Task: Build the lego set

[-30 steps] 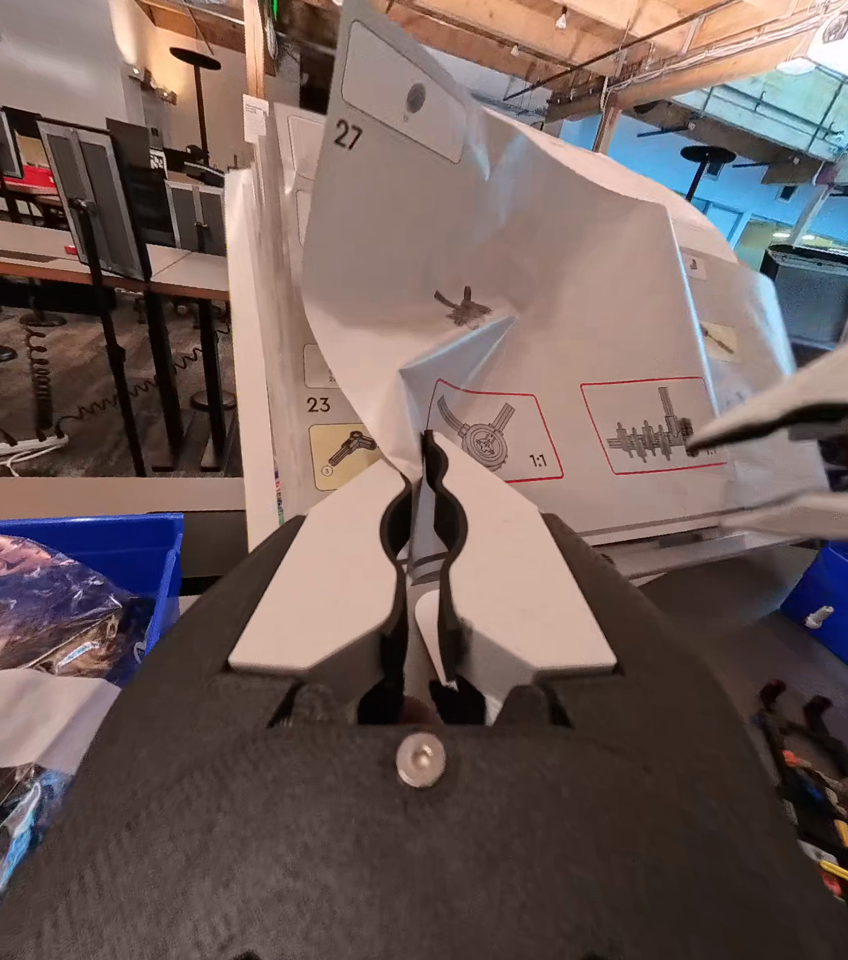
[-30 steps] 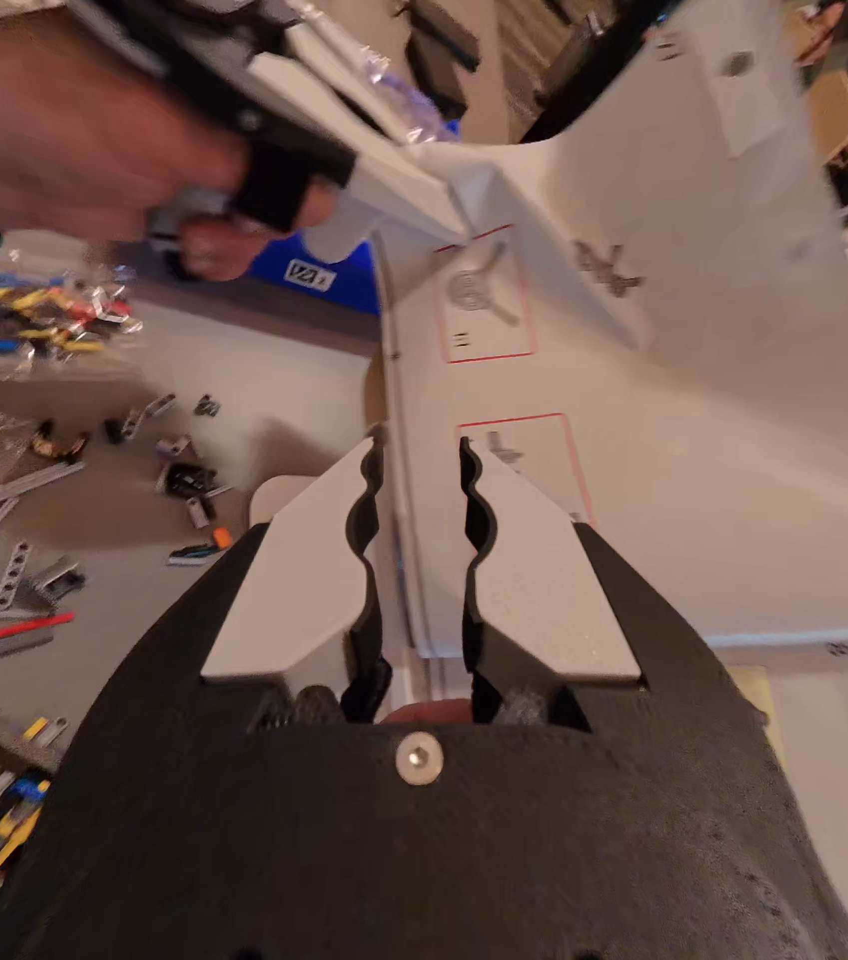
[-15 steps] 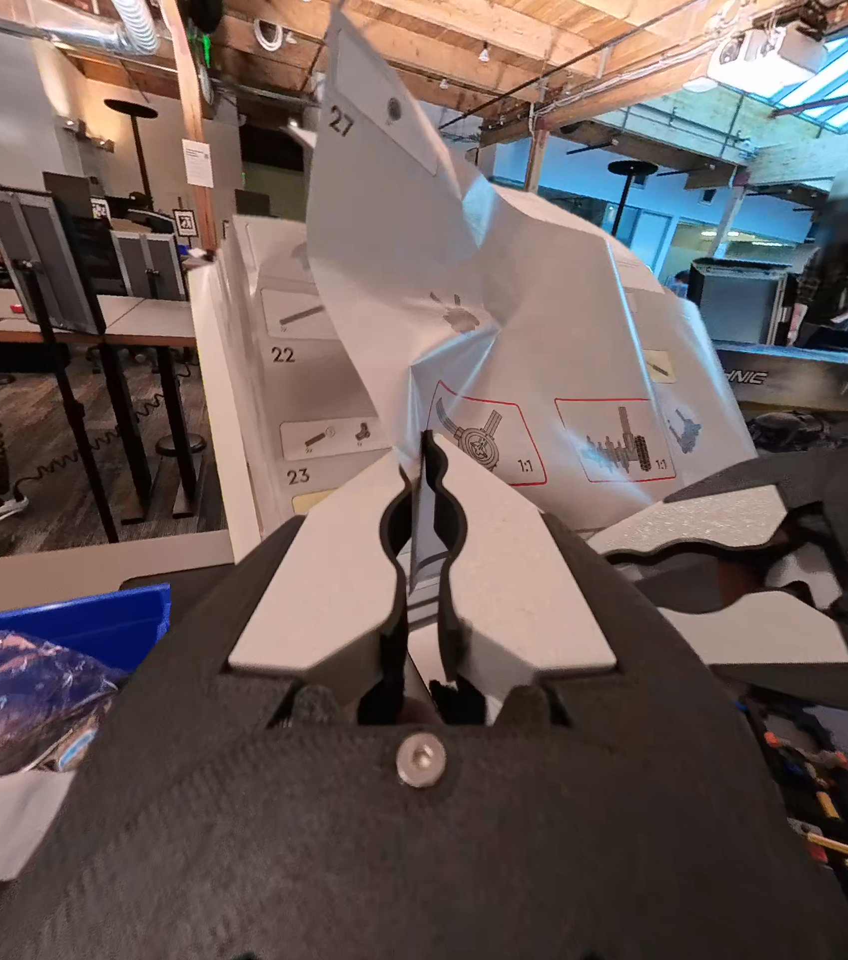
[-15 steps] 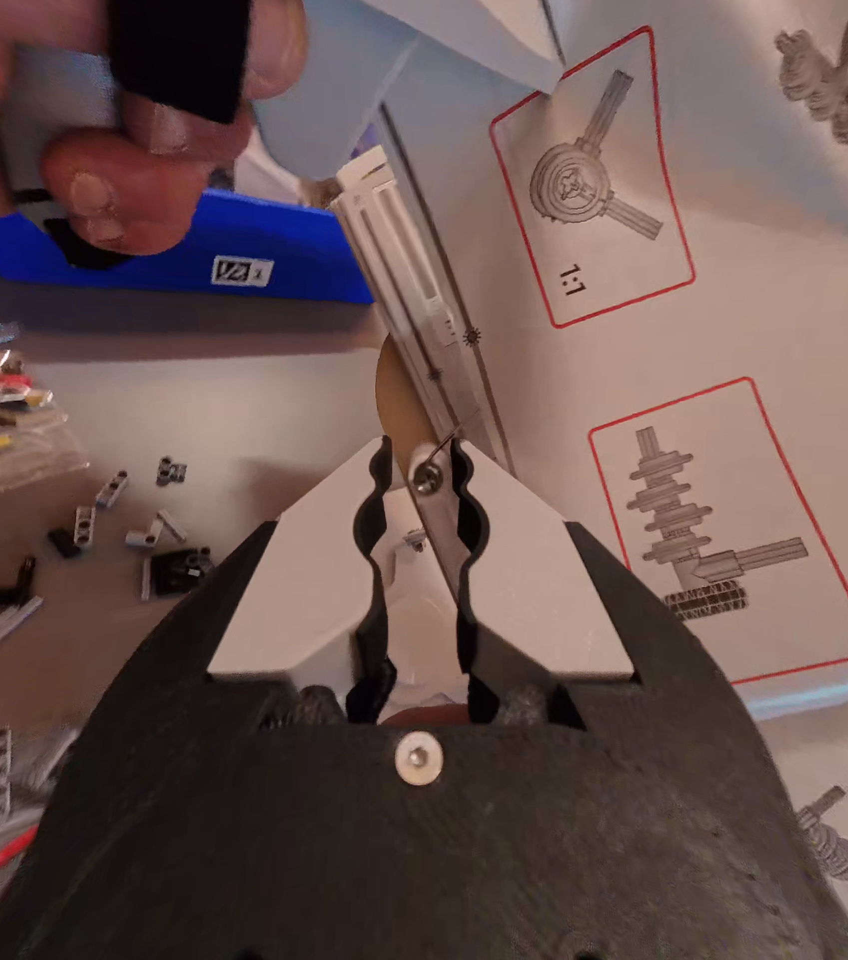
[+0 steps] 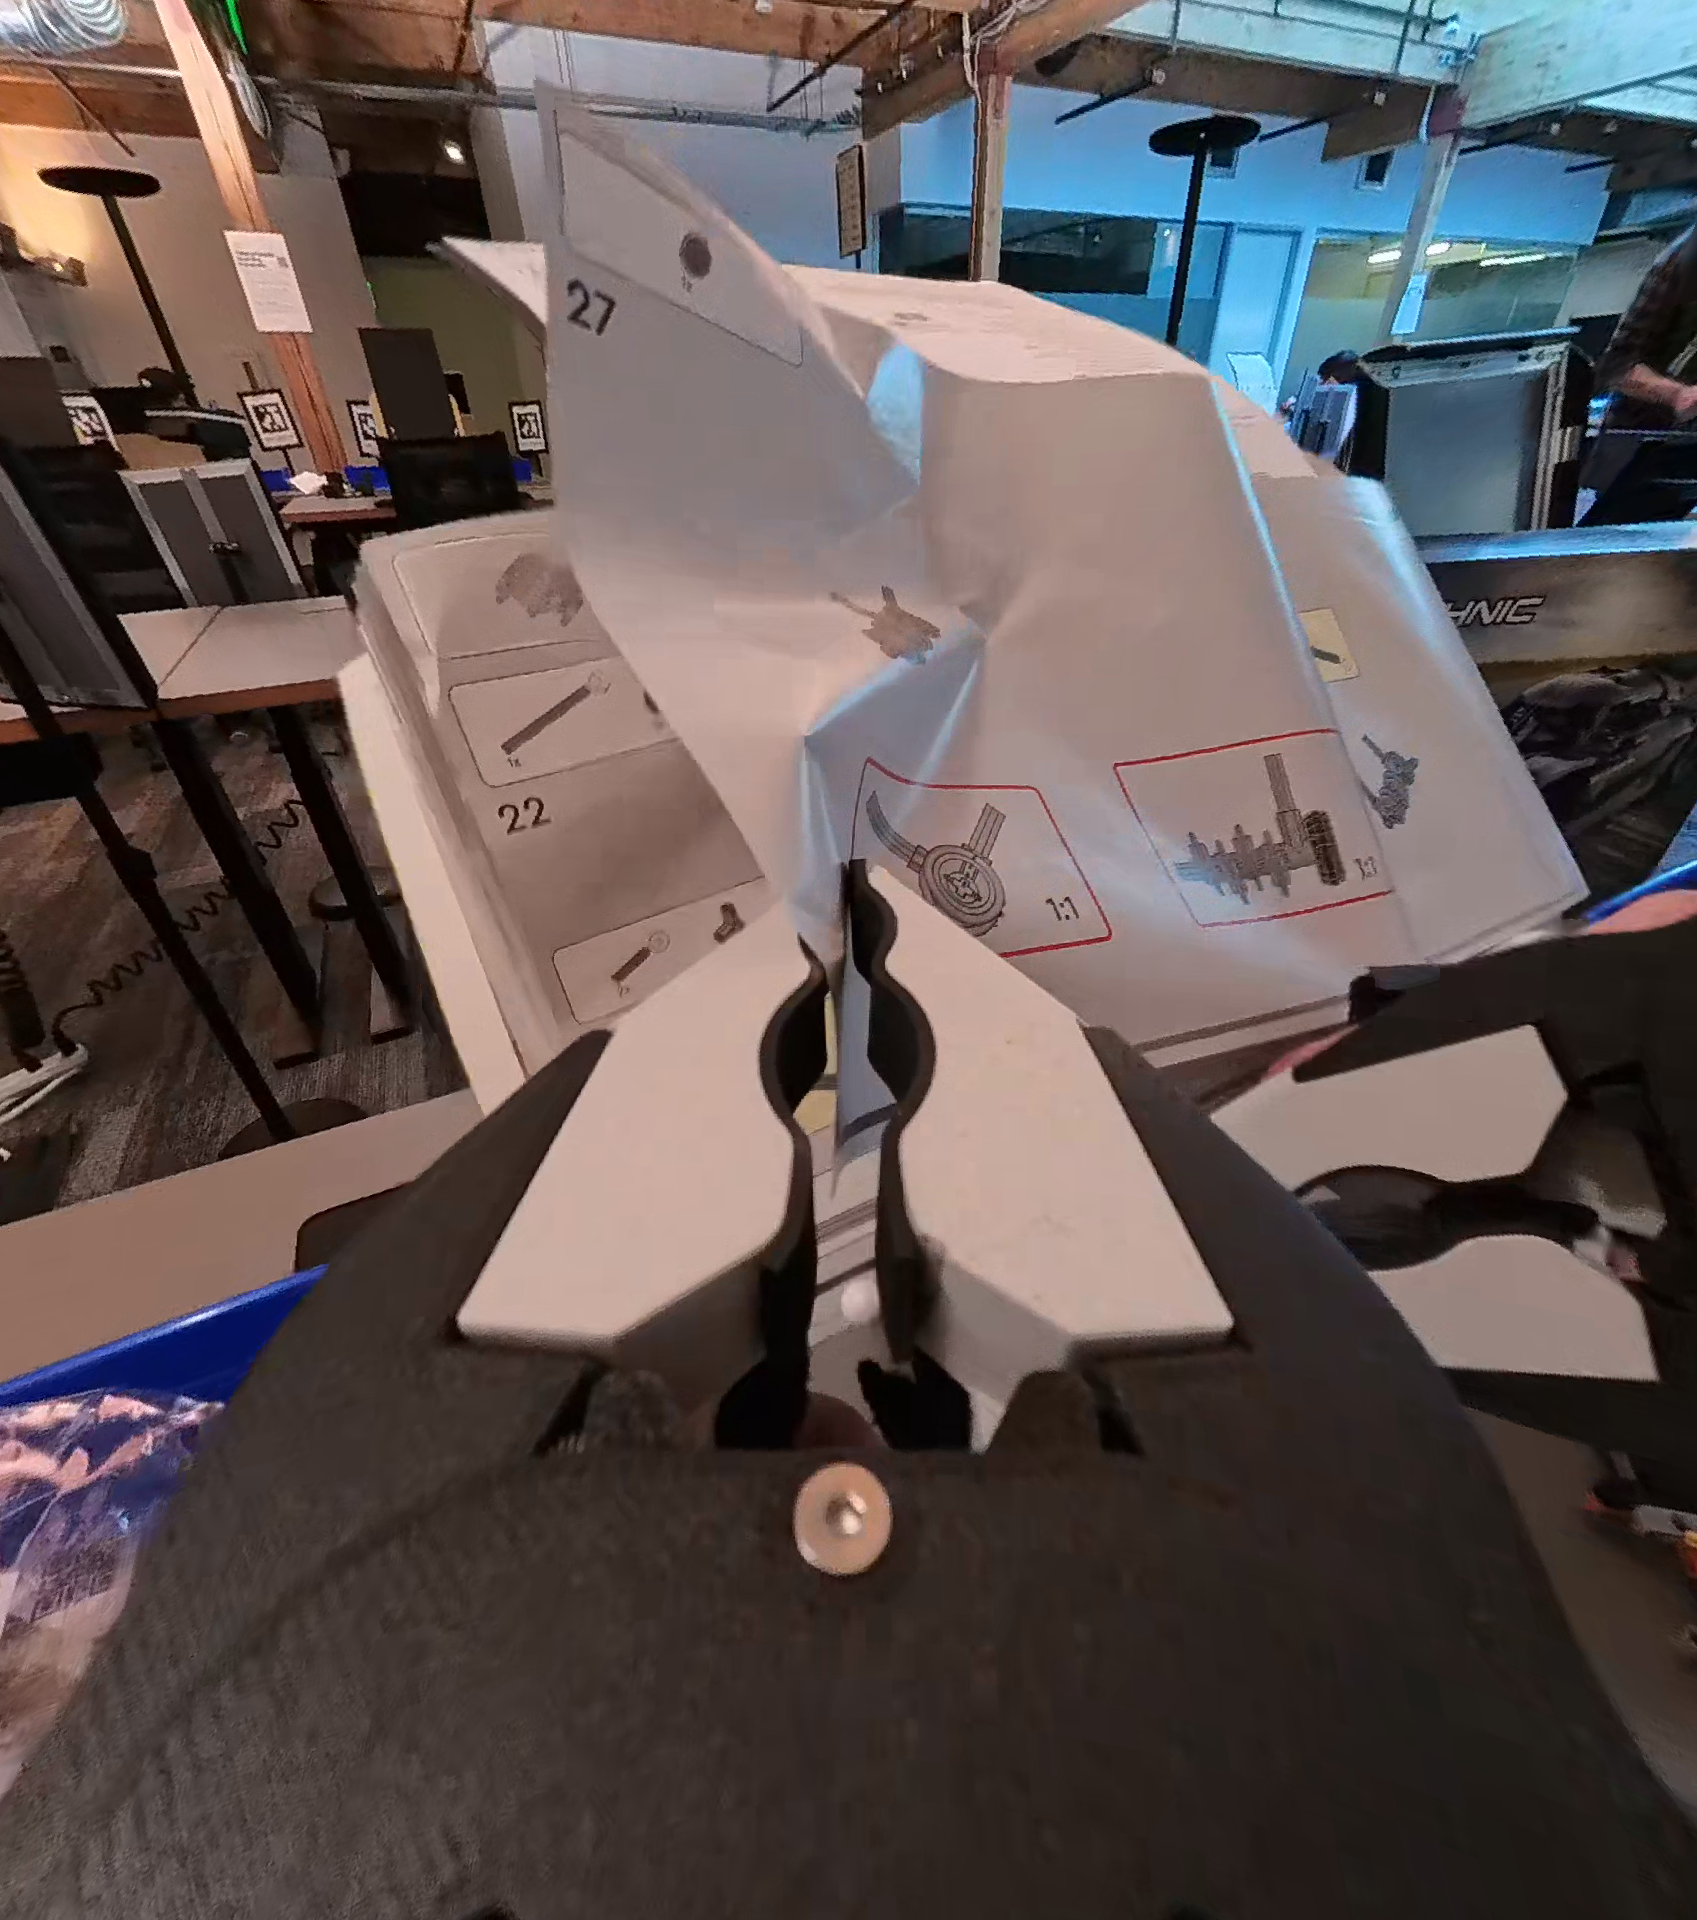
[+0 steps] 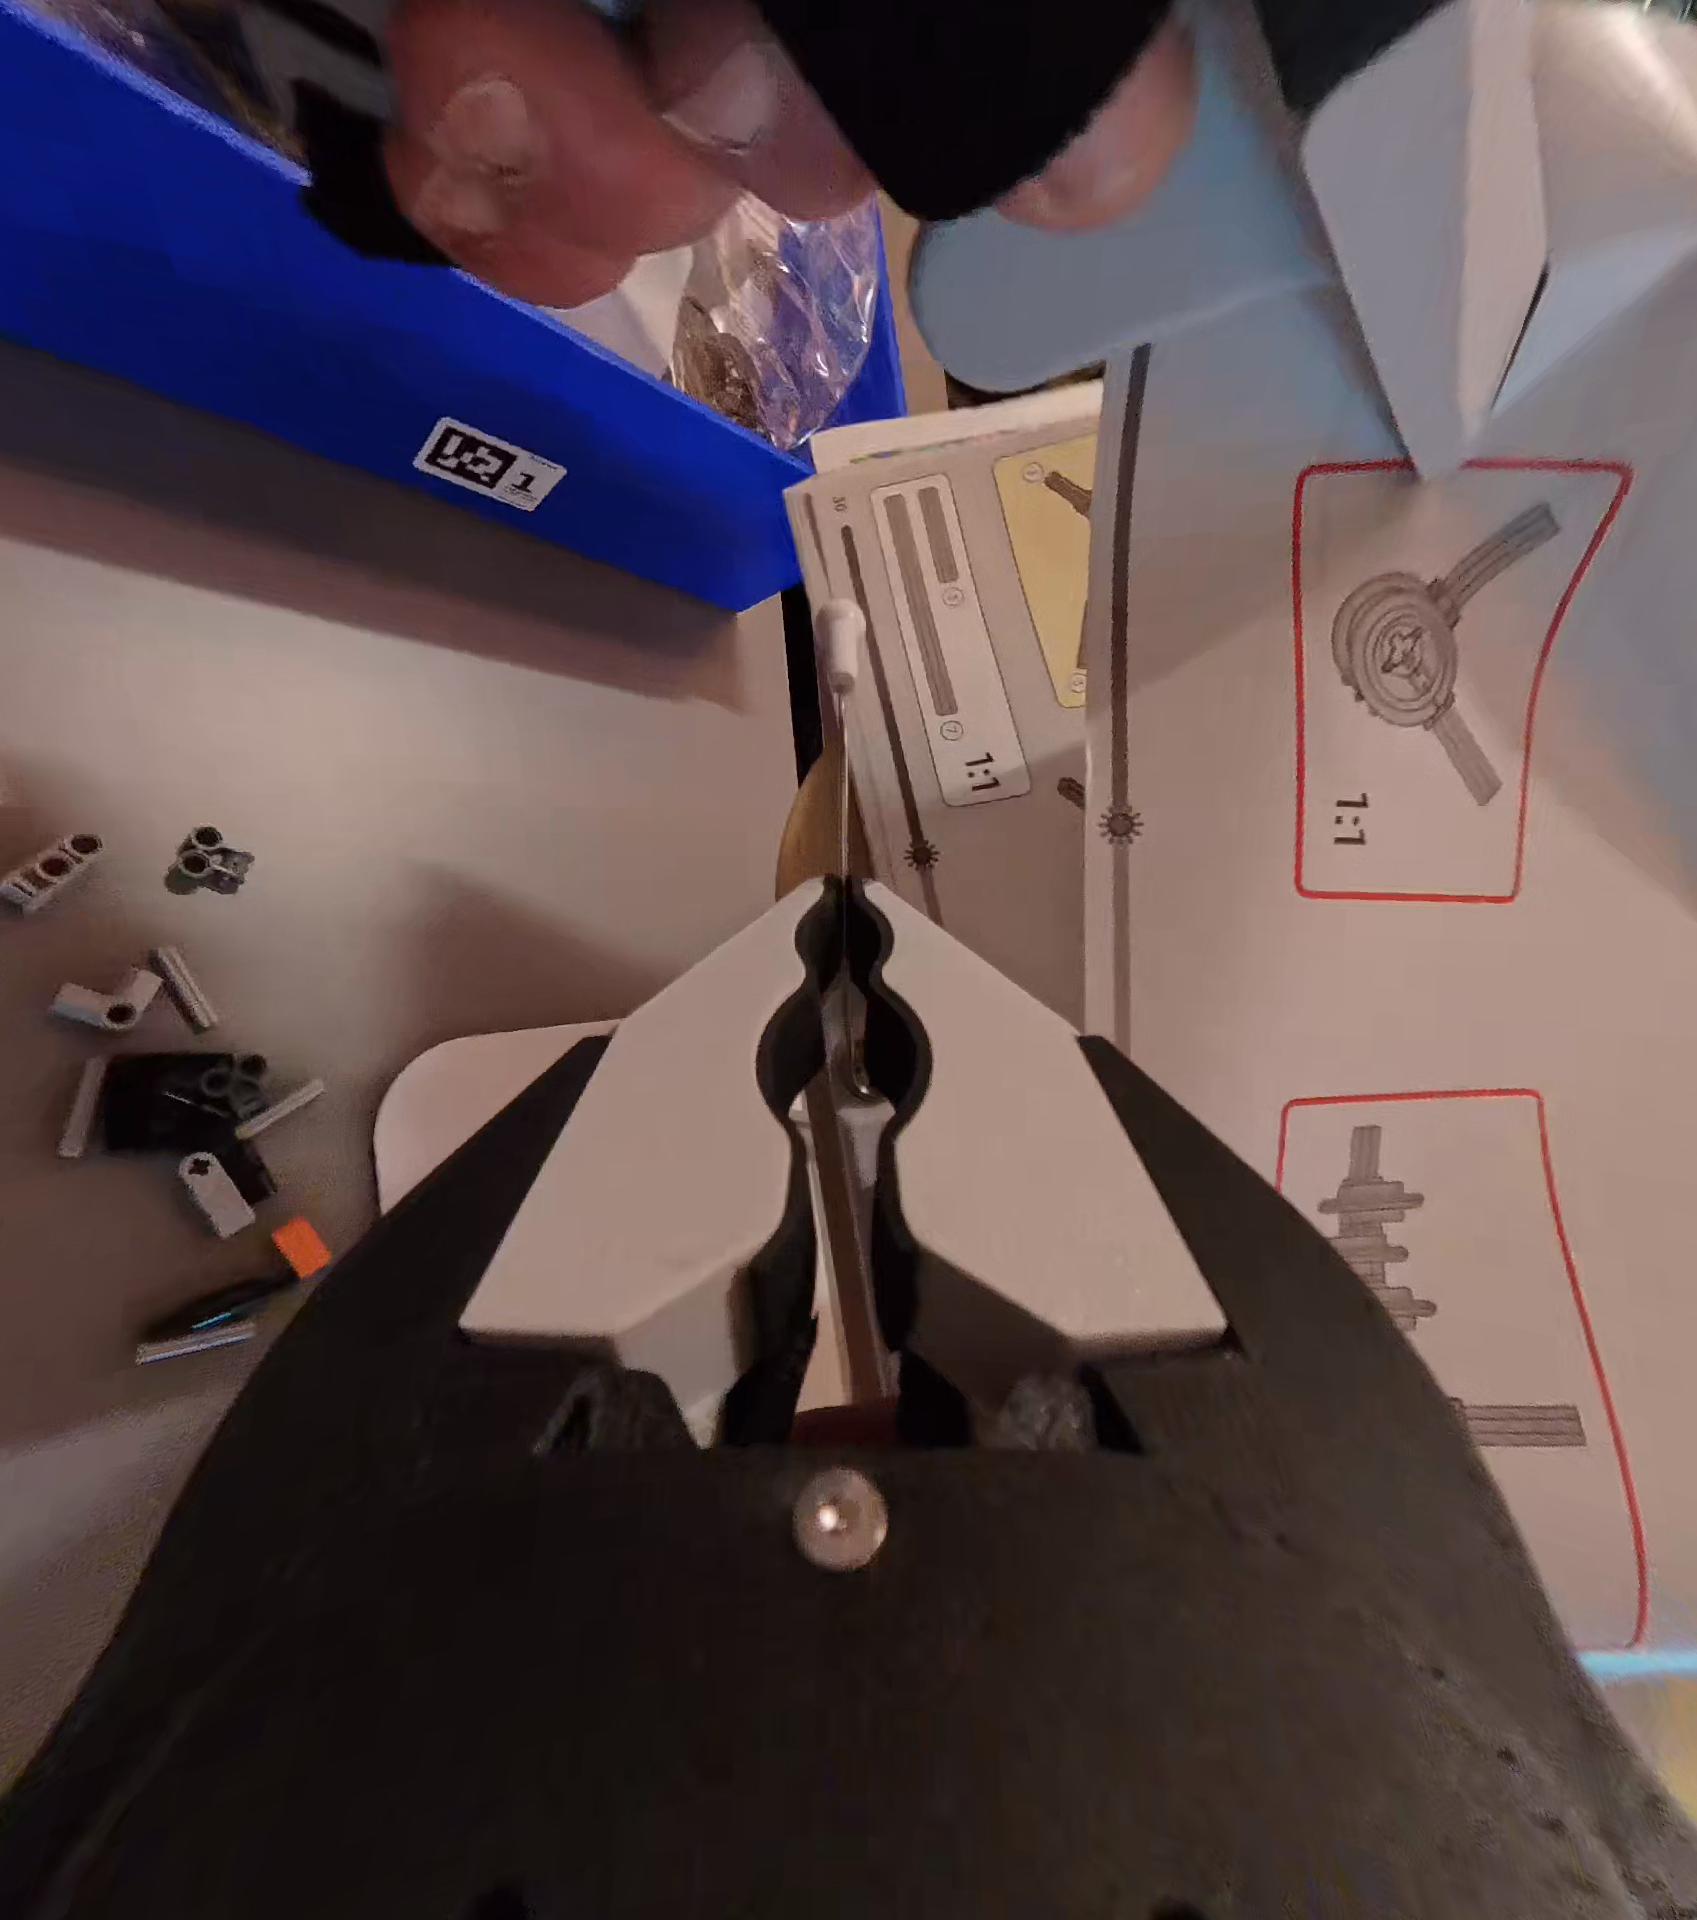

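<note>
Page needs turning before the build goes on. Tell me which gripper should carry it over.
Left. The left gripper is shut on the lifted, creased page, while the right gripper is shut on a thin wire clip beside the booklet, so it is occupied.

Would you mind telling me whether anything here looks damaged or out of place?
Yes: the instruction booklet's lifted page is crumpled and creased where the left claw pinches its lower edge, rather than turning flat. The right claw is shut on the booklet stand's thin wire arm.
</note>
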Action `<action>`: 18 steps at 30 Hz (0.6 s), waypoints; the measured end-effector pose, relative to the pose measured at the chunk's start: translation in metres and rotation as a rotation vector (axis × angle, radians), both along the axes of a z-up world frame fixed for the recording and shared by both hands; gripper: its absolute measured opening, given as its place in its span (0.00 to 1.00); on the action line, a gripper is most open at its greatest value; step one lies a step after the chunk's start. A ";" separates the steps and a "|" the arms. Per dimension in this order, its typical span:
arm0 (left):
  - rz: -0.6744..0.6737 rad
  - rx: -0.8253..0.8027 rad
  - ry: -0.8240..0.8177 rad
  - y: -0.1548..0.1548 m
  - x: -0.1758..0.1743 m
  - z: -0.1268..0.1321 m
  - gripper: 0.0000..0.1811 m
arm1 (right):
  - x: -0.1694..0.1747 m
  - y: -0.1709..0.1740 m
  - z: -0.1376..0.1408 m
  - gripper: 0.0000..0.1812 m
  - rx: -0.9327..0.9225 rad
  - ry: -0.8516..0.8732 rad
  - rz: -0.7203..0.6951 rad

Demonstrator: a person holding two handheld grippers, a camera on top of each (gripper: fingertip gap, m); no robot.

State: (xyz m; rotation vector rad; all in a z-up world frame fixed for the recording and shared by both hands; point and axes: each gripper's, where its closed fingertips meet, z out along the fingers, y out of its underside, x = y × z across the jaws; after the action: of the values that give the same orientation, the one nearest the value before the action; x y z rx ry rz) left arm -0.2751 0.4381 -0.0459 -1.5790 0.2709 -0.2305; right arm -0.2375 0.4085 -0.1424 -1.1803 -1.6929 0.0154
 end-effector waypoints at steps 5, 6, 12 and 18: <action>0.037 -0.035 -0.104 0.007 -0.011 -0.023 0.00 | 0.001 -0.001 0.004 0.00 0.058 0.067 0.035; 0.051 -0.038 -0.117 0.008 -0.013 -0.029 0.00 | 0.001 -0.002 0.005 0.00 0.062 0.093 0.039; 0.061 -0.056 -0.224 0.014 -0.017 -0.051 0.00 | 0.004 -0.003 0.009 0.00 0.077 0.161 0.043; 0.025 -0.047 -0.301 0.013 -0.016 -0.051 0.00 | 0.008 -0.002 0.015 0.00 -0.005 0.275 -0.013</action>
State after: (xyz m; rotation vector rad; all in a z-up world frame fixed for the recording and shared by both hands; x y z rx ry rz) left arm -0.2915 0.4509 -0.0967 -1.5684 0.0118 -0.4522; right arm -0.2297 0.4067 -0.1275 -1.1369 -1.4437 0.1666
